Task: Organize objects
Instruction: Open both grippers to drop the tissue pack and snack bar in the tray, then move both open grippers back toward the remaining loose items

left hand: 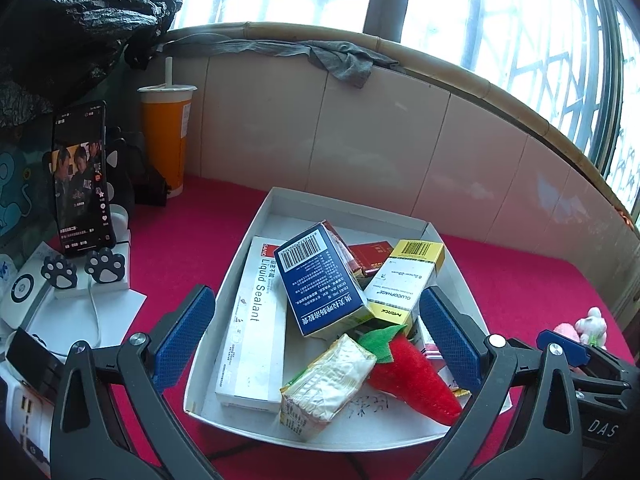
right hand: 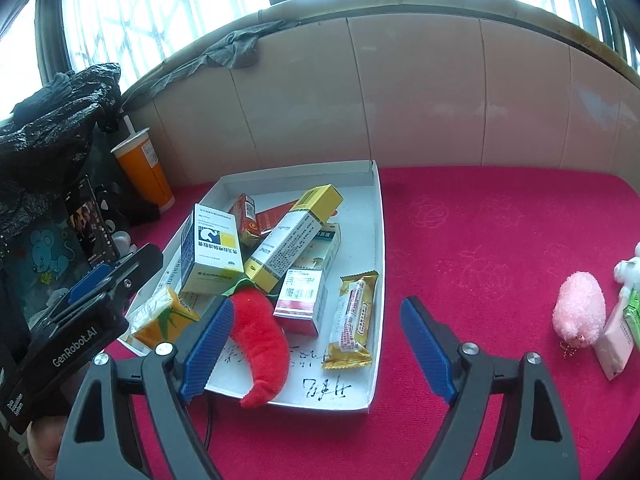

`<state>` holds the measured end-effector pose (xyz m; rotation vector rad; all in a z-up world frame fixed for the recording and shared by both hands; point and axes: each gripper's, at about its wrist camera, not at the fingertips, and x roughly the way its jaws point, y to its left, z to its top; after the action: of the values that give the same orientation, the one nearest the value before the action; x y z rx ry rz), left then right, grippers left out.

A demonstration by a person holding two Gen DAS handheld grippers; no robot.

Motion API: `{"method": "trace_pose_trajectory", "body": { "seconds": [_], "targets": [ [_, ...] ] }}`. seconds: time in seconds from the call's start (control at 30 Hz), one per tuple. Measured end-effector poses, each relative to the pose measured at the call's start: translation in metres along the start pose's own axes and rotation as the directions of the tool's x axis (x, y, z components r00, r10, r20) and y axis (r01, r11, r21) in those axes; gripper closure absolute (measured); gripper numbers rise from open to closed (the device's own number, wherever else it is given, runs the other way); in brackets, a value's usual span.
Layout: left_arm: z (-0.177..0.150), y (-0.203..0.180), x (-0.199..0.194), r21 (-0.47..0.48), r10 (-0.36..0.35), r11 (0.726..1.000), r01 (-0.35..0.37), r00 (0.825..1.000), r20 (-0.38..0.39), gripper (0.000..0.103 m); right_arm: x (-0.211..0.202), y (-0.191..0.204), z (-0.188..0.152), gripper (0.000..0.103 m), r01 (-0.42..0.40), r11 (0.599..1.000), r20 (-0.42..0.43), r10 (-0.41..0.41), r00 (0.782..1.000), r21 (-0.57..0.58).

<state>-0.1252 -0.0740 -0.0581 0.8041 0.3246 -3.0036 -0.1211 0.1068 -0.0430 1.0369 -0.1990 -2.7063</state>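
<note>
L wrist view: left claw [left hand: 316, 334] gapes wide over white tray [left hand: 460, 276] on red bench [left hand: 168, 240]; nothing gripped. Red felt chili [left hand: 416, 376], juice carton [left hand: 324, 388], blue med box [left hand: 320, 280] lie in tray betw. its fingers.

R wrist view: right claw [right hand: 318, 344] spread apart, empty, above tray's near end. Gold sachet [right hand: 354, 320] inside tray; pink plush [right hand: 578, 312] well apart on the bench.

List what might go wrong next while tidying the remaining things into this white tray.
1. The blue box leans tilted on the heap in the white tray; one more item dropped there may topple it.
2. The red plush chili overhangs the tray's front rim and could slide out if nudged.
3. The pink plush lies off to the right; reaching for it with the open right tongs might sweep the small cartons beside it.
</note>
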Motion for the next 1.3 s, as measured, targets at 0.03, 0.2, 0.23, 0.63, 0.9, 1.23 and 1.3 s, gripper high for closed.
{"method": "trace_pose_trajectory", "body": {
  "seconds": [0.03,0.2,0.23,0.63,0.9,1.23,1.3],
  "targets": [
    [0.000,-0.001,-0.001,0.003,-0.003,1.000,0.003,1.000,0.002,0.000,-0.002,0.000,-0.001,0.018,-0.004,1.000,0.002,0.004,1.000,0.001],
    [-0.001,-0.008,-0.005,0.025,-0.010,1.000,0.010,1.000,0.012,0.000,-0.010,-0.003,-0.006,0.018,-0.018,1.000,0.010,0.018,1.000,0.014],
    [-0.001,-0.009,-0.006,0.027,-0.012,1.000,0.012,1.000,0.013,0.000,-0.012,-0.005,-0.007,0.018,-0.018,1.000,0.011,0.018,1.000,0.019],
    [-0.002,-0.020,-0.010,0.057,-0.022,0.998,0.021,1.000,0.012,0.000,-0.026,-0.075,-0.042,0.018,0.031,0.976,-0.021,-0.027,0.999,0.217],
    [-0.003,-0.029,-0.011,0.076,-0.028,0.997,0.027,1.000,0.009,0.000,-0.050,-0.154,-0.076,0.018,0.182,0.900,-0.059,-0.173,0.983,0.395],
    [-0.011,-0.069,-0.015,0.163,-0.124,0.978,0.129,0.991,-0.039,0.000,-0.104,-0.248,-0.103,0.018,0.359,0.744,-0.066,-0.393,0.917,0.563],
    [-0.018,-0.089,-0.013,0.199,-0.192,0.958,0.207,0.977,-0.093,0.000,-0.106,-0.261,-0.107,0.018,0.378,0.720,-0.088,-0.406,0.909,0.582]
  ]
}}
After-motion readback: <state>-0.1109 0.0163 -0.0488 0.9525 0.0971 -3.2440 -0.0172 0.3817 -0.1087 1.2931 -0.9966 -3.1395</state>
